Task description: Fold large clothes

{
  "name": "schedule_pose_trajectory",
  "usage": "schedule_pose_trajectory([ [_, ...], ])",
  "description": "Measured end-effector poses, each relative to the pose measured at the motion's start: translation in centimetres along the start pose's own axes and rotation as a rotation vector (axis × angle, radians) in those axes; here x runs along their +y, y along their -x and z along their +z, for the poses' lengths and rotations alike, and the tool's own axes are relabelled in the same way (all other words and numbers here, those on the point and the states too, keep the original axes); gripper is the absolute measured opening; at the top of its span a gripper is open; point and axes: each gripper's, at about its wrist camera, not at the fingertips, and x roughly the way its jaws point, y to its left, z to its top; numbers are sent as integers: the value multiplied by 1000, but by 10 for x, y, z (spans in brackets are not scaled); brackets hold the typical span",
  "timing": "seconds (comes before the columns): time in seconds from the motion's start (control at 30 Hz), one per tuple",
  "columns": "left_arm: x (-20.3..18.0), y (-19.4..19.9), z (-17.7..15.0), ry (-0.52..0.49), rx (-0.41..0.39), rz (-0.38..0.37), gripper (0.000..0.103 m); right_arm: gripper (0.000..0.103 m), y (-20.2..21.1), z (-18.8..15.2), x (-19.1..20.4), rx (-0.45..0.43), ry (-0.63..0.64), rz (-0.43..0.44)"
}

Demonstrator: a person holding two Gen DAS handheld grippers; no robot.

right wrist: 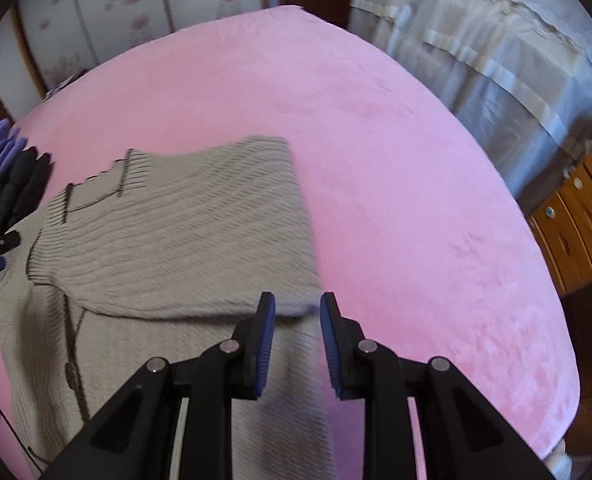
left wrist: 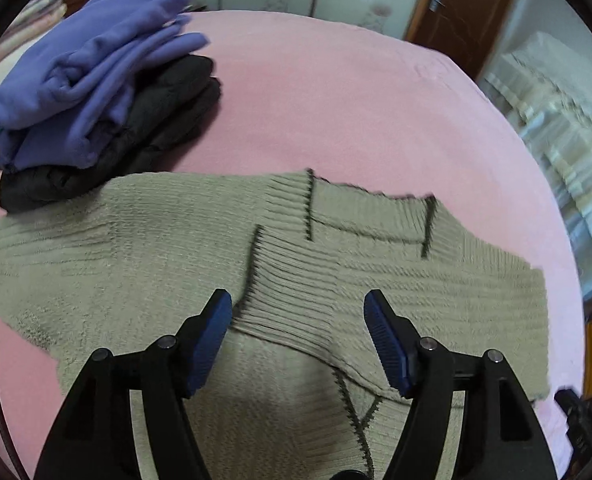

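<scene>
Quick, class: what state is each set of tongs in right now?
Left tongs: open, above the beige knit sweater, holding nothing.
Right tongs: open, narrower gap, holding nothing.

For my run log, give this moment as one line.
step: sleeves folded in | left gripper: open above beige sweater | right gripper: open, empty | pink bed

Probably bedroom: pink bed (right wrist: 376, 140), wardrobe (right wrist: 116, 8)

Both grippers, left gripper (left wrist: 298, 312) & right gripper (right wrist: 297, 312): black angular frames w/ silver pivot screws, blue ribbed pads (left wrist: 388, 344) on fingertips.
</scene>
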Motion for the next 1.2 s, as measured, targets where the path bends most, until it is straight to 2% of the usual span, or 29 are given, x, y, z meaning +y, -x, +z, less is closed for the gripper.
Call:
schedule_pose_trajectory([
  [0.1,-14,-20,-5,-34,17,19,67,23,-13,6,19,-17,46,33],
  [0.17,-16,-35,-4,-43,34,42,67,22,-30,6,27,8,64,26],
  [0.27,-12,-58,-6,-35,83,104,64,15,-58,-3,26,77,73,-49],
  [0.3,-8,-65,-6,-23,101,119,63,7,-64,-5,22,93,70,-52],
  [0.4,-3,-68,-6,-23,107,113,62,3,-69,-5,11,103,67,-12],
  [0.53,-11,-64,-6,-86,120,127,63,4,-64,-1,15,121,107,-28],
  [0.57,-13,-63,-5,-92,129,125,66,4,-62,-1,16,129,102,-24],
  [0.63,-15,-57,-4,-90,150,115,73,7,-55,2,14,145,68,9],
  [0.73,-17,-39,-1,-75,153,86,76,8,-41,4,14,160,27,53],
  [0.87,-20,-9,5,-58,159,59,85,8,-20,2,19,164,17,65],
  [1.2,-24,71,9,-16,169,-31,86,8,23,5,34,180,-12,95],
])
